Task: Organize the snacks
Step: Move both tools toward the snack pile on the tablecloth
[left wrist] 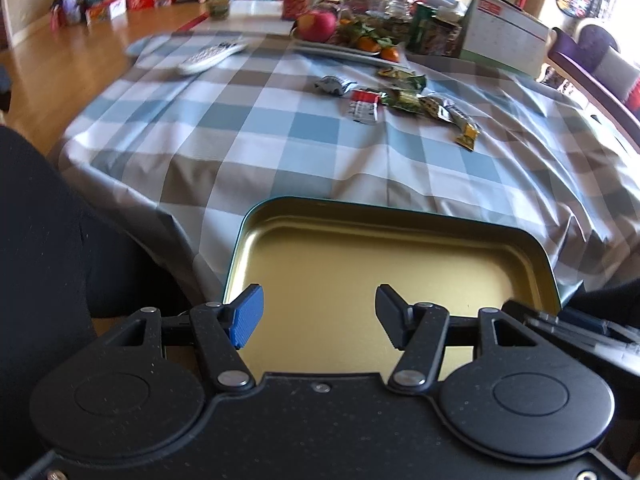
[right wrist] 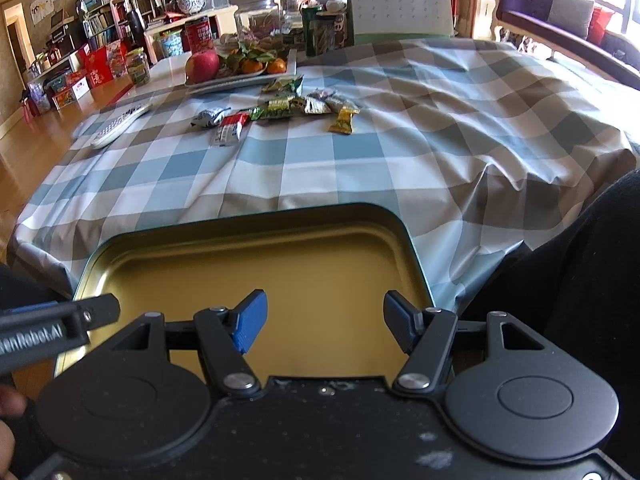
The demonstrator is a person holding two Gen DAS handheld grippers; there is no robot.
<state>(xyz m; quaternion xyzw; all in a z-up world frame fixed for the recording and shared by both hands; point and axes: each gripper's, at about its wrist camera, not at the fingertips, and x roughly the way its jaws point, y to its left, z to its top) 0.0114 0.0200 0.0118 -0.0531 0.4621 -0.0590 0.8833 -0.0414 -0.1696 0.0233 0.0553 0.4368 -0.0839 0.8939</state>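
A gold-lined tin tray (left wrist: 400, 216) (right wrist: 248, 216) with a dark green rim sits at the near edge of the checked tablecloth, with nothing in it. Several wrapped snacks lie farther out on the cloth: a red-and-white packet (left wrist: 362, 107) (right wrist: 229, 127), green packets (left wrist: 404, 100) (right wrist: 280, 107), a silver one (left wrist: 332, 85) (right wrist: 208, 117) and a yellow one (left wrist: 467, 135) (right wrist: 342, 121). My left gripper (left wrist: 318, 316) hangs open over the tray's near part. My right gripper (right wrist: 324, 326) is also open above the tray, holding nothing. The left tool's body (right wrist: 48, 328) shows at the right wrist view's left edge.
A white remote (left wrist: 212, 56) (right wrist: 120, 124) lies at the far left of the cloth. A plate (right wrist: 244, 80) with an apple and oranges, jars, a red can (right wrist: 198, 36) and a desk calendar (right wrist: 400, 4) stand at the back. A dark sleeve (right wrist: 592, 272) is at right.
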